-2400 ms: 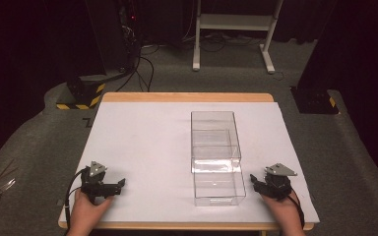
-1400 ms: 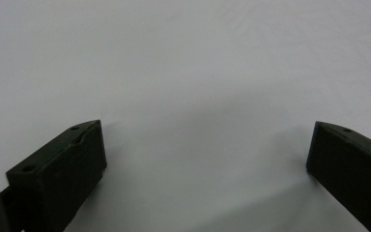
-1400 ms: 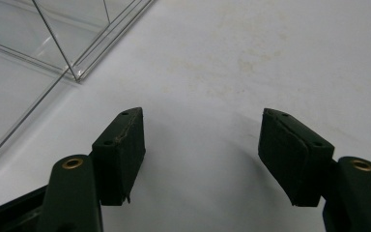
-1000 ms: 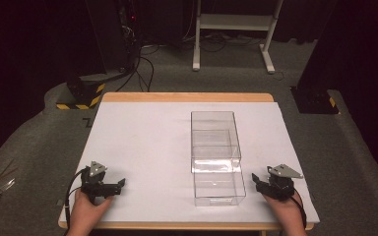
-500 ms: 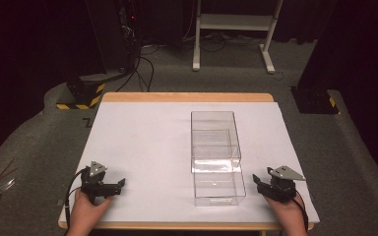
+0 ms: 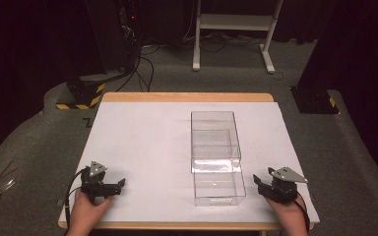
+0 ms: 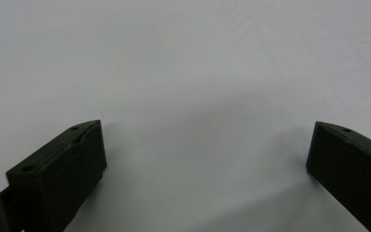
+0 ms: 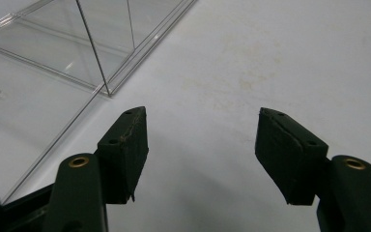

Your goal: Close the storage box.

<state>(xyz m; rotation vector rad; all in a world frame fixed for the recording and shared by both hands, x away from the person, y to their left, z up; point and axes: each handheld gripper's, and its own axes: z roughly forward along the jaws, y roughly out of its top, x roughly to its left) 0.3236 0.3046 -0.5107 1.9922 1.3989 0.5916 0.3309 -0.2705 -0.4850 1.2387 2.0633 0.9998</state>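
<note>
Jaws spread and empty on the left gripper (image 6: 120, 184) and right gripper (image 6: 257, 183), the work looks unstarted: the clear box (image 6: 219, 184) sits just beside the right, which probably must reach for its wall.

Lab or studio recording space, black curtains all round, grey carpet, equipment rack (image 6: 128, 29) with cables at 11 o'clock, white-covered bench (image 6: 147, 142), hazard-striped base (image 6: 83, 93).

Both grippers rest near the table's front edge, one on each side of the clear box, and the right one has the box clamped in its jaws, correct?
Not quite. The right gripper holds nothing: the right gripper view shows bare table between its jaws, with the clear box off to the side, apart from them. The rest is right: both grippers, the left gripper too, rest near the front edge, flanking the box.
</note>
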